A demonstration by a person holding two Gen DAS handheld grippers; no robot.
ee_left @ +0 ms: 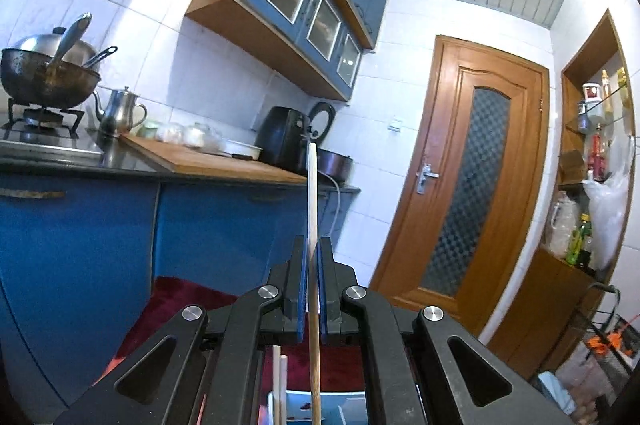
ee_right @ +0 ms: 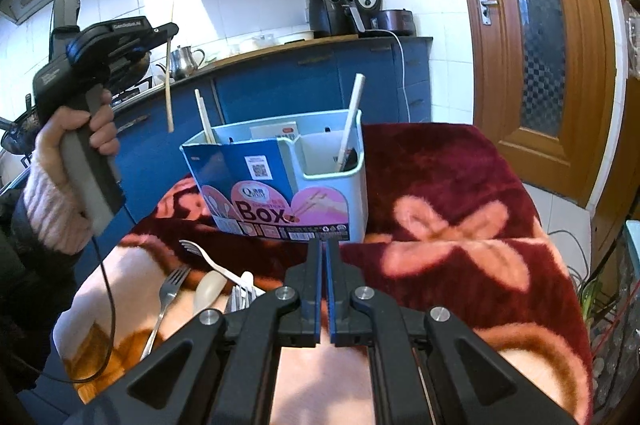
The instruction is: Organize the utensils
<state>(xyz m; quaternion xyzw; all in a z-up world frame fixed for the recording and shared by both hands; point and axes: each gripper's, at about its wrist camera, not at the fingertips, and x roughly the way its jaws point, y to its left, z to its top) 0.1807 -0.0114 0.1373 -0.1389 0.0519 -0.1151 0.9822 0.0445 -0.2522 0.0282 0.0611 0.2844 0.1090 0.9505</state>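
Left tool (ee_left: 312, 257) clamped on upright chopstick (ee_left: 312, 193); right tool (ee_right: 324, 253) empty, closed.

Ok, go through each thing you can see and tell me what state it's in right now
Left tool: shut on a chopstick, raised.
Chopstick: upright, clamped mid-length.
Right tool: shut, empty.
Utensil box: upright on the blanket, open-topped, a few utensils standing inside.
Forks: lying loose on the blanket.
Door: closed.
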